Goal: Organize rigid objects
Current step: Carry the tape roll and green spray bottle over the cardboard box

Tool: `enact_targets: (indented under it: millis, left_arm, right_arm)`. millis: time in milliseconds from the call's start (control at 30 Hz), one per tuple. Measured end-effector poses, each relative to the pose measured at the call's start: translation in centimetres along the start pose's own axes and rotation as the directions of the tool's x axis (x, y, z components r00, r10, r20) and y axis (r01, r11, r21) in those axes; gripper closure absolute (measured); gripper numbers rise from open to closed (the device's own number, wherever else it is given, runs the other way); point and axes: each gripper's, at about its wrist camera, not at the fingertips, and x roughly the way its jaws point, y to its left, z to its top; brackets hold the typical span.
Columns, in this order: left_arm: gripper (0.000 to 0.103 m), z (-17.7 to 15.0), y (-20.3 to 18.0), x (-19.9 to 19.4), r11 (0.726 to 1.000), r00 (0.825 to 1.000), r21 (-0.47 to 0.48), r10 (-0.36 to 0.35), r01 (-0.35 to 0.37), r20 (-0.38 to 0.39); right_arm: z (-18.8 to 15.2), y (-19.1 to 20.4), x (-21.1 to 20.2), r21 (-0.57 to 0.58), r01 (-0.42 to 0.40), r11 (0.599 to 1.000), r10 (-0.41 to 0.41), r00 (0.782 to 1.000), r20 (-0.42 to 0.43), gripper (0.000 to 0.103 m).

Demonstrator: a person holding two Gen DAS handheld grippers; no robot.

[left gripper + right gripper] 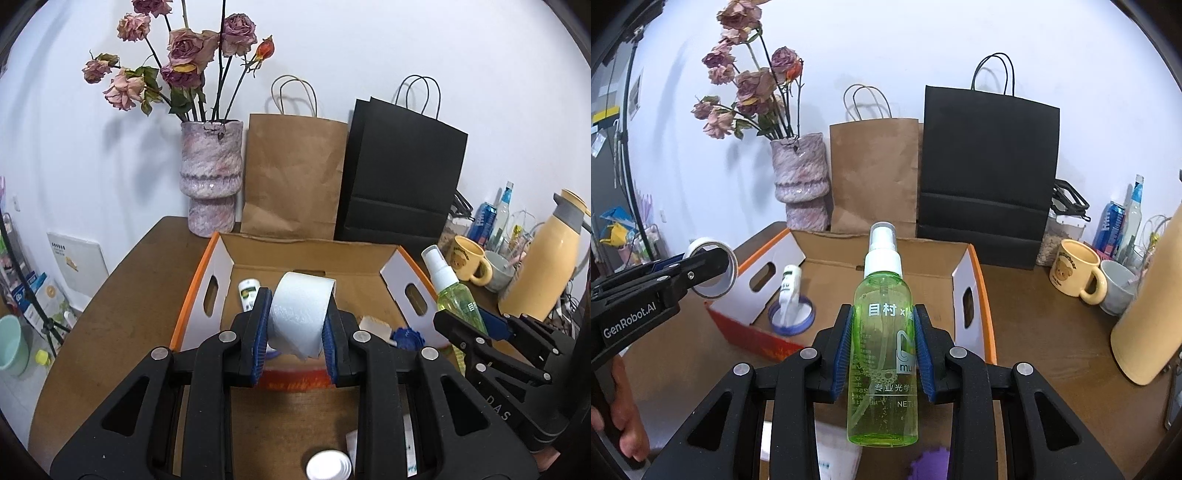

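1. Box [369, 266], centre of the left view, lies open beyond both grippers; a tube [246, 291] rests inside at its left.
2. Bottle [882, 354], mid-frame in the right view, stands upright, long axis vertical, clamped by the right gripper [882, 350].
3. Tape roll [299, 314], centre of the left view, is pinched by the left gripper [295, 332], seemingly nearer the box.

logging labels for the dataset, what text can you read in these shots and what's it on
"GenRobot.AI": side of the left gripper.
"DAS": arm of the right gripper.
"目村", "专业光学", "NET": spray bottle held in the right gripper; its fine print is too small to read.
Yellow mug: bear picture, wording too blurred.
Blue can, white tube in the box: print unreadable.
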Motion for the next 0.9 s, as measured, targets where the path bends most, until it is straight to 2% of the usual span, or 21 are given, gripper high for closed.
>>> enact_targets:
  millis: [467,900]
  left_arm:
    - [0.081,1.7,0.6,5.5,0.999,0.999,-0.007,0.038,-0.038,-0.031]
    - [0.081,2.6,1.1,10.1,0.997,0.995,0.028,0.073,-0.071,-0.063]
  right_arm:
    - [2.2,-1.2,5.6,0.022,-0.013,1.0,0.014,0.999,-0.044,0.068]
    - [3.5,-1.0,10.1,-0.04,0.0,0.999,-0.003,0.996,-0.089,0.068]
